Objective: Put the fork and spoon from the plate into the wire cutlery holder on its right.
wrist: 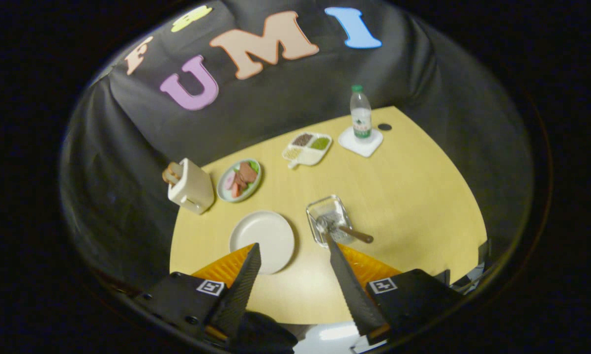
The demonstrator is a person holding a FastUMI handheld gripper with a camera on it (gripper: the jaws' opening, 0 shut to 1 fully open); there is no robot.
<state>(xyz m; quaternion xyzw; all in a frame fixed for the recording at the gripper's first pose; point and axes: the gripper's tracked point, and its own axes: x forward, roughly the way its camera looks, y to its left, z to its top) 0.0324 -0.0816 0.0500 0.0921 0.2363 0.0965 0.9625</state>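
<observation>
Evidently near completion: the plate (262, 241), lower centre of the frame, lies bare, and cutlery handles (354, 234) protrude from the wire cutlery holder (329, 220) to its right. The hand-held gripper (291, 246) hovers with fingers apart, empty.

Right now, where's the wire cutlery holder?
The wire cutlery holder stands on the table just right of the empty white plate, beside the open gripper's right fingertip.

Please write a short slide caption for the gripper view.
Open gripper above bare plate; cutlery already in wire holder.
</observation>
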